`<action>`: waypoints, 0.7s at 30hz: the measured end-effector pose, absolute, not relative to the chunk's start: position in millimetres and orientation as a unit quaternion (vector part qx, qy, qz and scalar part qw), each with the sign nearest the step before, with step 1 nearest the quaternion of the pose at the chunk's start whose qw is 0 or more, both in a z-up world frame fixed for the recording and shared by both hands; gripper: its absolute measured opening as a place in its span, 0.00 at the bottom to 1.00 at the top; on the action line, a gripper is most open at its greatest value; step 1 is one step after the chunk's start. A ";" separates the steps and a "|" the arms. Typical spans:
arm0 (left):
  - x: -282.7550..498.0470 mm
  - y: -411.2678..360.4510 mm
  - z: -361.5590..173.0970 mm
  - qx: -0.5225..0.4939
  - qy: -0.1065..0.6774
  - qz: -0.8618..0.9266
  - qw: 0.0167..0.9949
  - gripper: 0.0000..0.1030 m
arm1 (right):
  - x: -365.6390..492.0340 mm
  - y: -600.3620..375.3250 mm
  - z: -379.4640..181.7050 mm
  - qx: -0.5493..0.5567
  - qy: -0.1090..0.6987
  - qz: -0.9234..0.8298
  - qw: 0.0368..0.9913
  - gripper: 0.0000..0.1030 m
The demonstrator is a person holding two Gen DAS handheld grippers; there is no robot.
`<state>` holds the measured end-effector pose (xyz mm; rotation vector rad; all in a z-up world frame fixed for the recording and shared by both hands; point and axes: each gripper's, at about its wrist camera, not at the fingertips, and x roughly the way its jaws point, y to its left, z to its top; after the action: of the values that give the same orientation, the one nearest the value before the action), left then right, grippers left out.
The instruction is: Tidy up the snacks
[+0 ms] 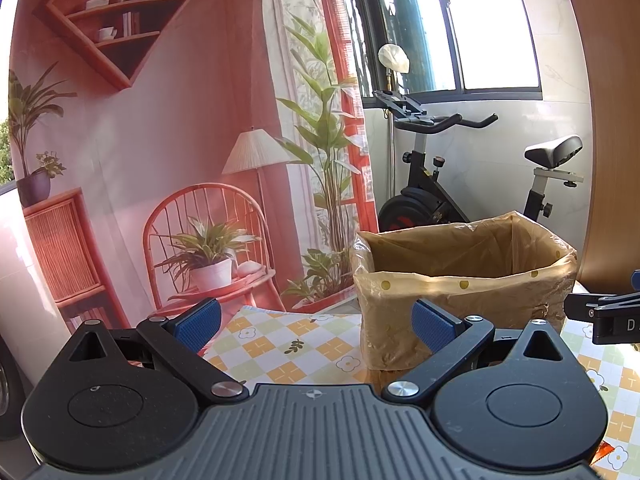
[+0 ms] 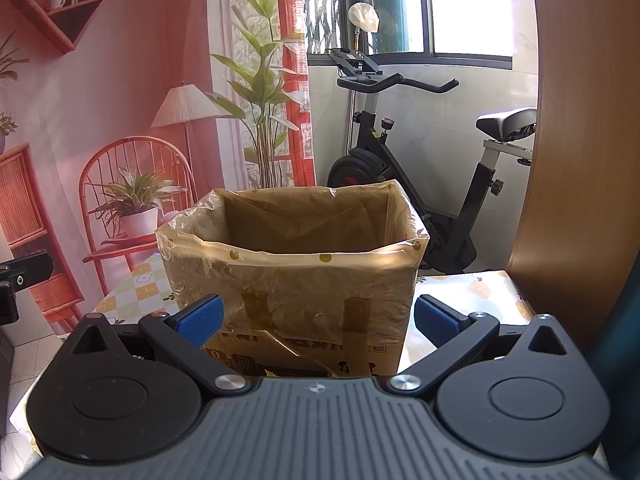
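On checked tablecloth [image 2: 136,292]: upright lined box [image 2: 296,276], mouth upward; long axis indiscernible

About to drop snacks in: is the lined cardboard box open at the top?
Open. The cardboard box stands upright, its plastic liner folded over the rim and the mouth uncovered. Its bottom is hidden, so contents: cannot tell.

Right tongs [image 2: 318,322] spread empty, facing lined cardboard box [image 2: 292,276]
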<state>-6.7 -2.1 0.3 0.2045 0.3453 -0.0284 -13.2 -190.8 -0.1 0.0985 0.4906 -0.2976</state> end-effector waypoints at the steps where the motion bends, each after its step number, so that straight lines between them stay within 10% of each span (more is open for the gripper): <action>1: -6.8 -2.1 0.2 0.101 0.172 -0.014 0.980 0.99 | -13.0 -190.8 -0.1 0.049 0.242 -0.147 0.958 1.00; 21: -6.6 0.7 0.8 0.093 0.175 -0.010 0.980 0.99 | -11.4 -190.1 0.4 0.049 0.242 -0.146 0.958 1.00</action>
<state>-6.6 0.7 0.8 0.1878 0.3515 -0.0211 -11.4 -190.1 0.4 0.0991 0.4906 -0.2963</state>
